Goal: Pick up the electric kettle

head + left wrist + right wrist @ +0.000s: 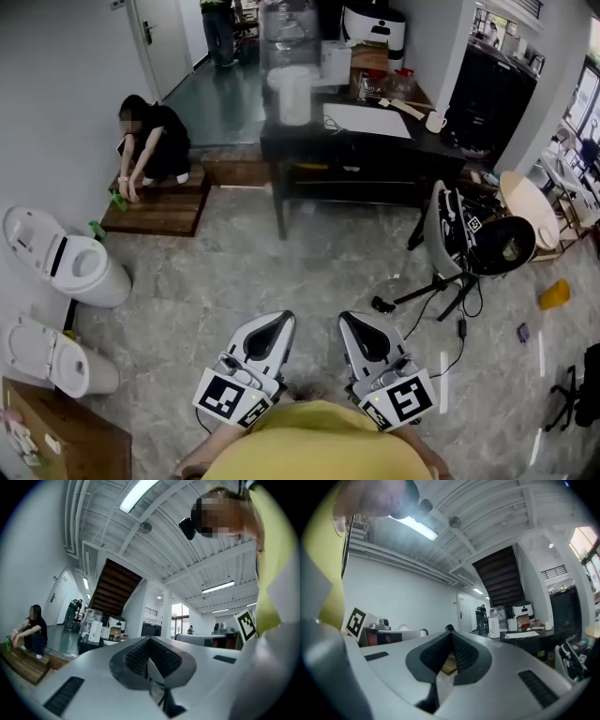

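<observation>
The white electric kettle (pixel 293 94) stands on the left end of a dark table (pixel 375 150) across the room, far from both grippers. It shows small in the left gripper view (pixel 95 631) and in the right gripper view (pixel 493 627). My left gripper (pixel 283 317) (pixel 150 639) and right gripper (pixel 348 318) (pixel 451 634) are held side by side close to my body, roughly level and aimed toward the table. Both have their jaws together at the tips with nothing between them.
A person (pixel 150 141) crouches on a low wooden platform (pixel 159 206) at the left. Two white toilets (pixel 80 267) (pixel 47 352) stand by the left wall. A chair, a tripod and cables (pixel 469 253) clutter the floor at the right. Grey floor lies between me and the table.
</observation>
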A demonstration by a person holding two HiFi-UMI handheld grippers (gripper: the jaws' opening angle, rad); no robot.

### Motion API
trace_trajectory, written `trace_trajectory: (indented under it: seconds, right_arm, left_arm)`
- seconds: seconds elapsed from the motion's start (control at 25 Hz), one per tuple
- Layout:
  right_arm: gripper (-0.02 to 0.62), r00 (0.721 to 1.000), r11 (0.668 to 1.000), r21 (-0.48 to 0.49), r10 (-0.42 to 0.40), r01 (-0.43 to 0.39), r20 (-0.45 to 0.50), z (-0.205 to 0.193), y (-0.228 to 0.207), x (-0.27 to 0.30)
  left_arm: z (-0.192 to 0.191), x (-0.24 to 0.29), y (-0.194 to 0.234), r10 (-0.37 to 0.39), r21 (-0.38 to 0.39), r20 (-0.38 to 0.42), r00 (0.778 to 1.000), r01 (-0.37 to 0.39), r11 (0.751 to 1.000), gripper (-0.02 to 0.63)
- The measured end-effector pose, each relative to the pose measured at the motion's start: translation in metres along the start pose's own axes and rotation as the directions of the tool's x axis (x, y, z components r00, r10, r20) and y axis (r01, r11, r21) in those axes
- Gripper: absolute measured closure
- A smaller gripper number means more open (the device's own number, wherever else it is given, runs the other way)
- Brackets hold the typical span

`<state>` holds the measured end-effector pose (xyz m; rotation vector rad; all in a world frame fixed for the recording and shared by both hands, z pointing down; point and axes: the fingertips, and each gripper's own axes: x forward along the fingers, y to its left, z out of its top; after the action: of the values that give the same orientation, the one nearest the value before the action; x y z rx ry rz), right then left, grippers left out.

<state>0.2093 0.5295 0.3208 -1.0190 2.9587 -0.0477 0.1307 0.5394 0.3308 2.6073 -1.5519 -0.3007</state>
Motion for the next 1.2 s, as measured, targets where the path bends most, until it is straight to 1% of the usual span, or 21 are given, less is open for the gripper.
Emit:
trace_trajectory:
  seconds: [0.36,0.6,0.76,0.96,1.2]
  right_arm:
    - [0.578,1.0,1.0,0.026,0.003,-0.002,-0.026,-0.016,-0.012,-0.001]
    - [0.578,0.999,0.999,0.035,-0.007,0.009,-0.048,-0.022,-0.023,0.024]
    - [0.578,0.998,0.999,0.036,-0.029,0.031,-0.054,-0.024,-0.037,0.056]
    - [0.578,0.998,0.999,0.02,-0.044,0.044,-0.034,-0.018,-0.057,0.121]
    - [0.578,0.997,0.997,0.023,-0.076,0.076,-0.012,-0.012,-0.074,0.186]
  left_arm:
    - [-0.006,0.001,0.006,0.036,0.004,-0.019,0.999,-0.036,0.999,0.597]
    - [-0.008,0.016,0.034,0.033,-0.012,-0.026,0.999,-0.033,0.999,0.597]
    - [-0.008,0.038,0.063,0.003,-0.019,-0.032,0.999,-0.004,1.0,0.597]
    - [-0.005,0.073,0.113,-0.047,-0.019,-0.036,0.998,0.046,0.999,0.597]
    - [0.007,0.106,0.166,-0.107,-0.024,-0.015,0.994,0.107,0.994,0.597]
